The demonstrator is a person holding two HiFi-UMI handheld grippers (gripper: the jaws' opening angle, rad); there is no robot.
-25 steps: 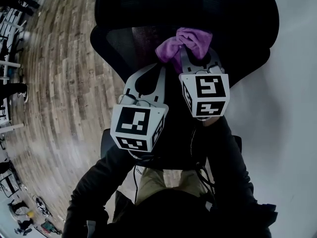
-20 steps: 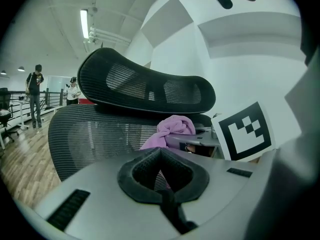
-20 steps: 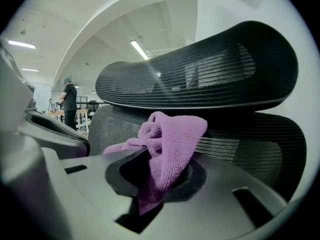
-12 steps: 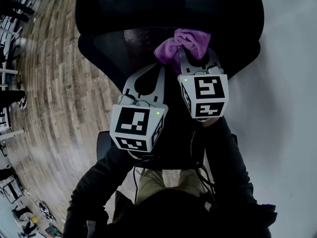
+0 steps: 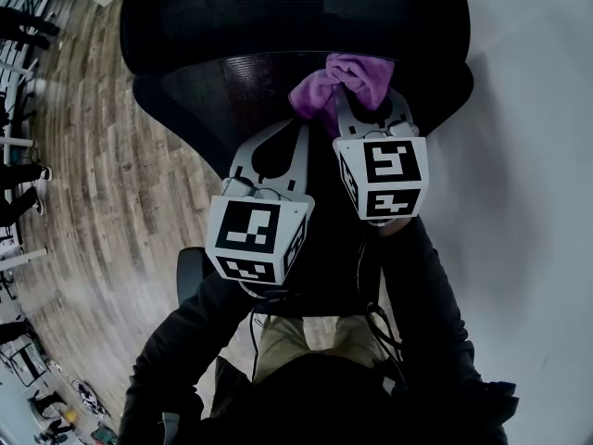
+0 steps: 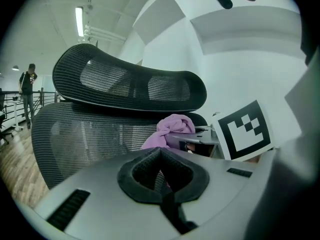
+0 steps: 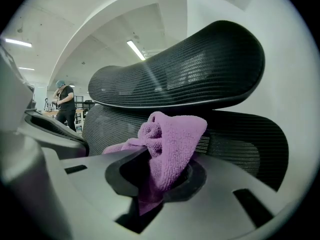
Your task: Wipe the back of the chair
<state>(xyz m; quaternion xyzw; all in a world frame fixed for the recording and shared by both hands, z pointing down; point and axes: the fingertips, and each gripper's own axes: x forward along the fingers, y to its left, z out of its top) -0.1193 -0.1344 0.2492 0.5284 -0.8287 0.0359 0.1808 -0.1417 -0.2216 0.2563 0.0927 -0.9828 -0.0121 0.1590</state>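
The black mesh chair (image 5: 232, 82) fills the top of the head view, its back toward me. In the gripper views its curved headrest (image 7: 190, 69) sits above the wide backrest (image 6: 75, 139). My right gripper (image 7: 160, 159) is shut on a purple cloth (image 7: 172, 139), which bunches out past the fingertips at the backrest's upper edge (image 7: 240, 139). I cannot tell whether the cloth presses on the mesh. The cloth (image 5: 338, 80) also shows in the head view, ahead of the right gripper (image 5: 347, 95). My left gripper (image 5: 302, 130) is shut on nothing, just left of the cloth (image 6: 172, 131) and short of the mesh.
A white wall (image 5: 528, 156) runs along the right of the chair, and wood flooring (image 5: 102, 184) spreads to the left. People stand far off in the room behind the chair (image 6: 27, 84) (image 7: 64, 104). A dark sleeve (image 5: 417, 313) holds the right gripper.
In the head view the chair has shifted to the left under the grippers. Both grippers and the cloth keep the same place in the picture.
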